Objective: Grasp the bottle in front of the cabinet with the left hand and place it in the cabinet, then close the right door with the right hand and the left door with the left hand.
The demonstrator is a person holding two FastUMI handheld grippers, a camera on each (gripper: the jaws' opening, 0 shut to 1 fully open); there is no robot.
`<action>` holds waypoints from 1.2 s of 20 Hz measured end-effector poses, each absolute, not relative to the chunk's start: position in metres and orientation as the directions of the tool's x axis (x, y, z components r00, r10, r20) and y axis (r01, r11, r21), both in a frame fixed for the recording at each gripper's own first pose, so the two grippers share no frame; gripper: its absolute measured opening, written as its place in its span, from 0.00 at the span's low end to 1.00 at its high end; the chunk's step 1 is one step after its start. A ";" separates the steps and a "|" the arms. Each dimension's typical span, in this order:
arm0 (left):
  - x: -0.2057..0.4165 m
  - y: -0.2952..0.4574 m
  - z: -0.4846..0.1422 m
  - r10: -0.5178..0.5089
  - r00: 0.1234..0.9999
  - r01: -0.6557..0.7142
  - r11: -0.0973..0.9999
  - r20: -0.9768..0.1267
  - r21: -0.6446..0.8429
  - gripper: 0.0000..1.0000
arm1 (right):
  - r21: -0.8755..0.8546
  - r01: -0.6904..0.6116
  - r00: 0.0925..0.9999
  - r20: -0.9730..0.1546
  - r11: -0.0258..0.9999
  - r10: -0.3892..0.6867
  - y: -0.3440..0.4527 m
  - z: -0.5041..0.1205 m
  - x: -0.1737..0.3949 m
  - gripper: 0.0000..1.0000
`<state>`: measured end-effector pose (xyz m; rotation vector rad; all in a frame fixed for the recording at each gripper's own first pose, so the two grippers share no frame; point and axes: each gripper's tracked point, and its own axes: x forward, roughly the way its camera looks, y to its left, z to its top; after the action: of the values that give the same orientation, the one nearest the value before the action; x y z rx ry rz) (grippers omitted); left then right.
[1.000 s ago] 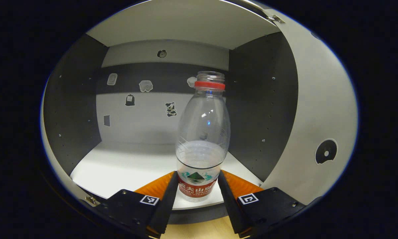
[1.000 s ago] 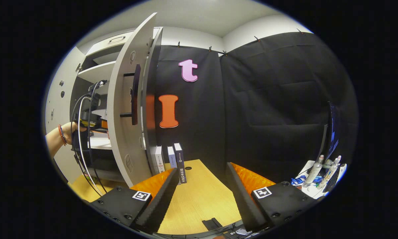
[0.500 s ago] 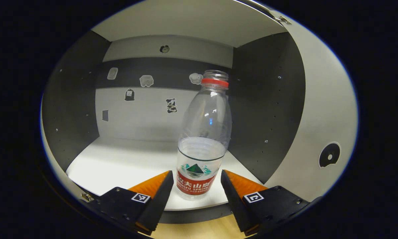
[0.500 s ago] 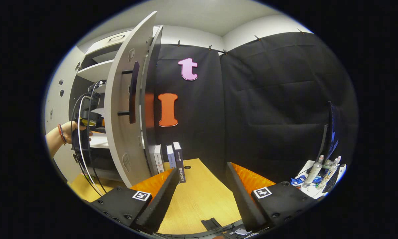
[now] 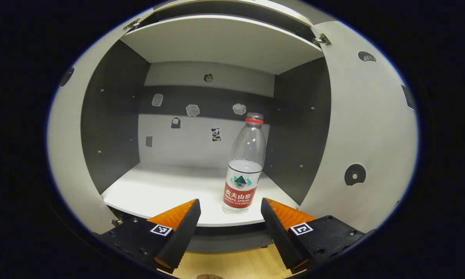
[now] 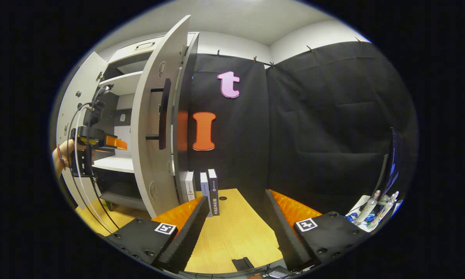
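On the white shelf [image 5: 158,190] of the cabinet [image 5: 112,116] the bottle [image 5: 244,164] stands upright near the front edge, toward the right side wall, its red label facing out and a red ring at its neck; the left gripper [image 5: 230,224] sits nearer than the bottle with its fingers spread wide and nothing between them, apart from the bottle; both doors hang open, the left door [image 5: 67,155] at the left edge and the right door [image 5: 366,131] at the right. Seen from the right gripper view, the right door [image 6: 154,128] stands swung outward with a dark handle [image 6: 163,113] on its face; farther left a hand [image 6: 63,153] holds the left gripper [image 6: 114,142] in front of the cabinet shelf; the right gripper [image 6: 236,221] hovers over the wooden table [image 6: 232,236], fingers spread and empty; three books [image 6: 203,192] stand upright on the table just beside the door.
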<state>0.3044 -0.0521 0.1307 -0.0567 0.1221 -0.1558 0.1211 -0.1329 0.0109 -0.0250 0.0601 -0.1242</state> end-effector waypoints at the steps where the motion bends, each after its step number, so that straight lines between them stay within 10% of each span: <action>1: 0.288 -0.045 0.136 -0.153 0.983 0.146 0.987 -0.101 -0.073 0.95 | -0.036 0.110 0.992 -0.055 0.993 -0.112 -0.132 0.014 0.121 0.96; 19: 0.037 0.110 0.145 0.135 0.991 -0.136 0.984 -0.013 -0.118 0.95 | -0.088 -0.147 0.989 -0.032 0.985 0.145 -0.037 0.045 0.198 1.00; 23: 0.022 0.139 0.150 0.157 0.988 -0.155 0.979 0.003 -0.136 0.95 | -0.095 -0.103 0.995 -0.023 0.990 0.101 -0.038 0.049 0.201 0.88; 24: 0.021 0.145 0.151 0.158 0.987 -0.156 0.978 0.006 -0.137 0.95 | -0.085 -0.100 0.995 -0.032 0.991 0.098 -0.036 0.047 0.200 1.00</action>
<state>0.0206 0.1449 0.1510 -0.1370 -0.0165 0.1583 0.1997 -0.0357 0.0467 -0.0866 0.0274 0.0990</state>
